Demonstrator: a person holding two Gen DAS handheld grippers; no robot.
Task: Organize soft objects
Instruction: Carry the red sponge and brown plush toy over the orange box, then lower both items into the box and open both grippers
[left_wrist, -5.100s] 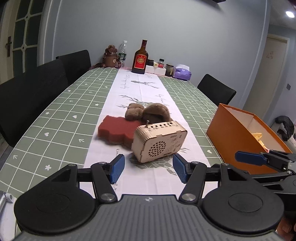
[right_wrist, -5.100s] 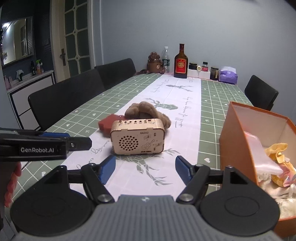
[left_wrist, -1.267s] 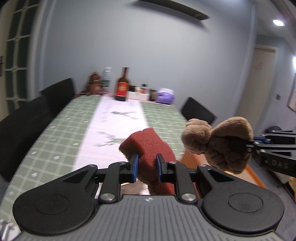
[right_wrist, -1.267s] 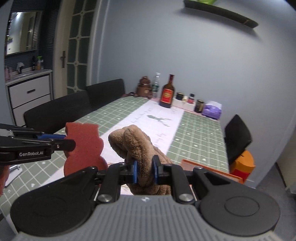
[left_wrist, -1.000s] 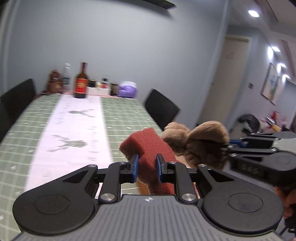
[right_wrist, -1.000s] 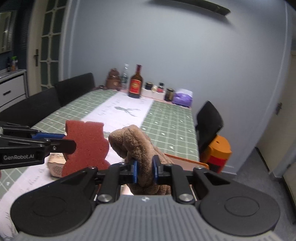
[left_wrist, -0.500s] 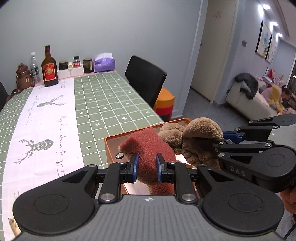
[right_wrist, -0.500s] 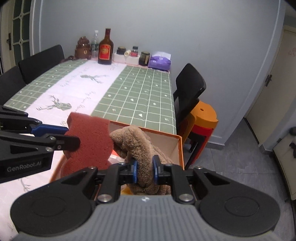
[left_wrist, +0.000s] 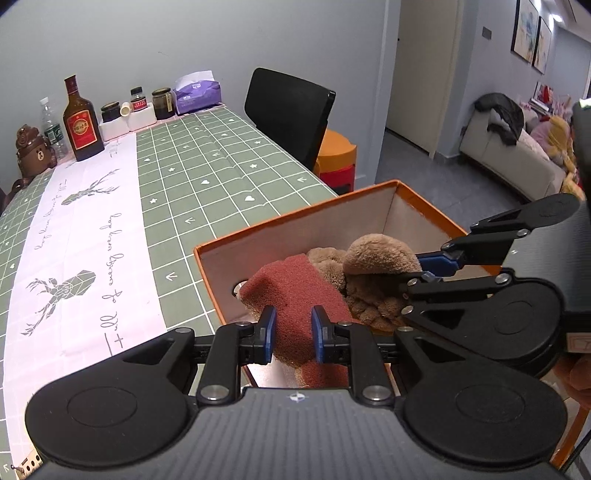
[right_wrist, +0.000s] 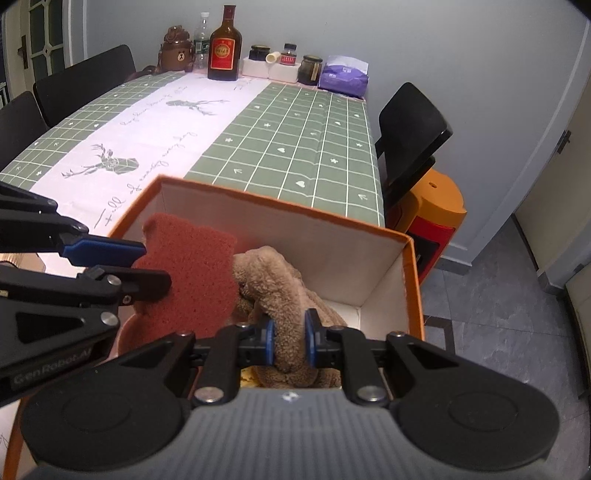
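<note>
Left tongs (left_wrist: 293, 334): clamped on red sponge (left_wrist: 295, 291)
Right tongs (right_wrist: 289, 341): clamped on brown plush toy (right_wrist: 280, 280)
Both items: over the orange box (right_wrist: 413, 280), touching

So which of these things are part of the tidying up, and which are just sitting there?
Part of the job:
- red sponge, gripped by the left gripper
- brown plush toy, gripped by the right gripper
- orange box, underneath both

Just sitting there:
- liquor bottle
- bear-shaped jar
- purple tissue pack
- black chair
</note>
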